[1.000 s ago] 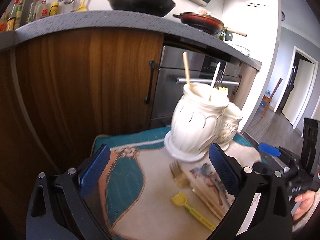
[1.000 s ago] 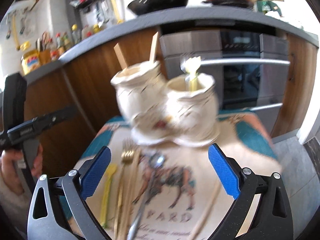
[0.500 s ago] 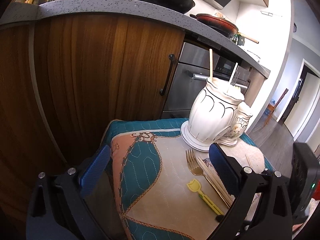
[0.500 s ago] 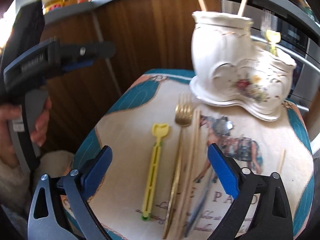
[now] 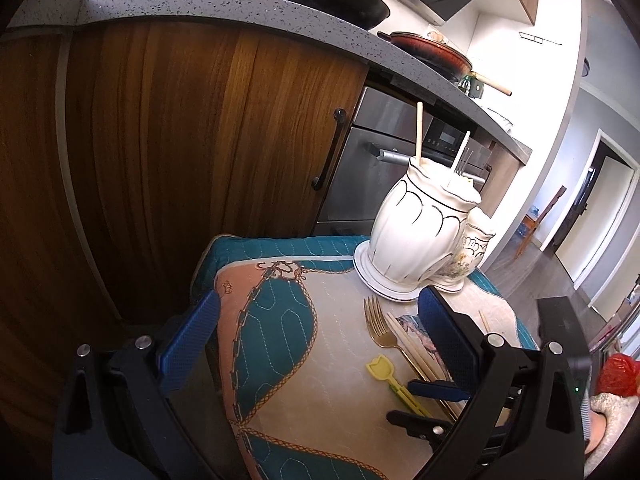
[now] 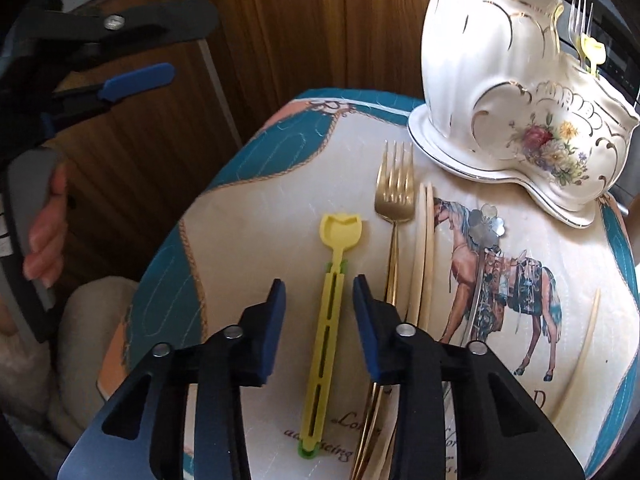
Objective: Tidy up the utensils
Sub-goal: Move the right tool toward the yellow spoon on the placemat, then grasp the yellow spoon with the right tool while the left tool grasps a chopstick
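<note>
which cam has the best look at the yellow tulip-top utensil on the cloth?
Right wrist. The yellow utensil lies full length, sharp and centred, its handle running between the right gripper's open fingers. In the left wrist view the utensil is small, near the lower right, and its handle end is hidden behind gripper parts.

Right gripper [image 6: 319,300] low over the cloth [image 6: 256,208], jaws part-closed either side of the yellow clip [image 6: 328,308] — no contact seen. Gold fork [image 6: 394,216] and chopsticks [image 6: 424,248] just beside; ceramic holder [image 6: 512,92] beyond.
</note>
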### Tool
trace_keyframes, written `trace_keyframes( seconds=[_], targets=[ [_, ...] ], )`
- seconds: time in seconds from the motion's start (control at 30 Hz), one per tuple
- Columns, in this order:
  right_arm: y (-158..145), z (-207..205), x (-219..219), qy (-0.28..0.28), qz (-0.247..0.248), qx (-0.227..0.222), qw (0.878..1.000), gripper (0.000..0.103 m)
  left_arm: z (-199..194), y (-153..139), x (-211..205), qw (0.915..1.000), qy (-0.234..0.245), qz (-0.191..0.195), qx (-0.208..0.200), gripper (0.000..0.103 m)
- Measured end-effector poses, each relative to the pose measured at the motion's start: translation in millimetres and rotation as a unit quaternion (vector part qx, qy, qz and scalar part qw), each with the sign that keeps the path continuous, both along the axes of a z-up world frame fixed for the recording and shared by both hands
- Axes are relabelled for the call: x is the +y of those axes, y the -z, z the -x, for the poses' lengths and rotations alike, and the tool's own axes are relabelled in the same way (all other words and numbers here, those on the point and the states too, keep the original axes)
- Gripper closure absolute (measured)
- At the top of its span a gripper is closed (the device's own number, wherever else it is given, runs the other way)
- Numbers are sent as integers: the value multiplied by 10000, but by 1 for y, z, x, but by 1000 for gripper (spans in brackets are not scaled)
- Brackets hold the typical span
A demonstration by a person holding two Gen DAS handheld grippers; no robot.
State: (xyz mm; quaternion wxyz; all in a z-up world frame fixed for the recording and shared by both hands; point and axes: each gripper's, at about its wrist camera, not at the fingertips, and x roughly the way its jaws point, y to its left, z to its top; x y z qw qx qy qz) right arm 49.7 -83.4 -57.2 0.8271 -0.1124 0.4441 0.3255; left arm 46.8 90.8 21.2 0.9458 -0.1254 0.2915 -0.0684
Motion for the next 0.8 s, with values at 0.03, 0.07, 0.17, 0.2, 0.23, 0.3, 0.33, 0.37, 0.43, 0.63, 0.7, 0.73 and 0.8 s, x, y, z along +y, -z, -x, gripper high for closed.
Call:
trace_keyframes(
  seconds=[0.03, 0.07, 0.17, 0.2, 0.23, 0.3, 0.33, 0.37, 0.43, 0.63, 0.7, 0.73, 0.8],
  targets=[
    [0, -1, 1, 32, 40, -40, 10000, 75, 0, 0, 1, 10000, 1, 4, -4, 6],
    [-1, -2, 1, 58, 58, -61, 9999, 82, 0, -1, 1, 10000, -5, 3, -8, 6],
    [-1, -4, 2, 68, 38, -46, 10000, 92, 1, -1, 1, 10000, -14, 11, -13, 6],
    [-2, -4, 2, 64, 6, -16, 10000, 92, 1, -1, 2, 10000, -14, 14, -15, 6],
    [-4, -4, 0, 72, -40, 5, 10000, 92, 1, -1, 1, 10000, -12, 13, -14, 6],
    [-6, -6, 0, 79, -146, 25, 9999, 92, 1, -1, 0, 10000, -2, -1, -1, 6],
    [-10, -5, -4, 85, -217, 26, 9997, 92, 1, 0, -1, 10000, 11, -12, 7, 6],
    [-13, -4, -8, 92, -270, 10, 9996, 92, 1, 0, -3, 10000, 29, -24, 19, 6],
    [-22, -2, -20, 153, -398, -39, 9991, 92, 0, 1, -7, 9999, 75, -62, 52, 6],
    [-43, 7, -69, 557, -753, -144, 9955, 92, -3, 7, -30, 9991, 335, -194, 189, 6],
    [-47, 11, -90, 747, -868, -178, 9933, 92, -5, 12, -44, 9980, 504, -282, 263, 6],
    [-50, 11, -101, 852, -913, -195, 9920, 92, -6, 13, -49, 9975, 559, -305, 296, 6],
    [-51, 15, -122, 1034, -954, -247, 9897, 92, -10, 20, -67, 9957, 748, -322, 436, 6]
  ],
)
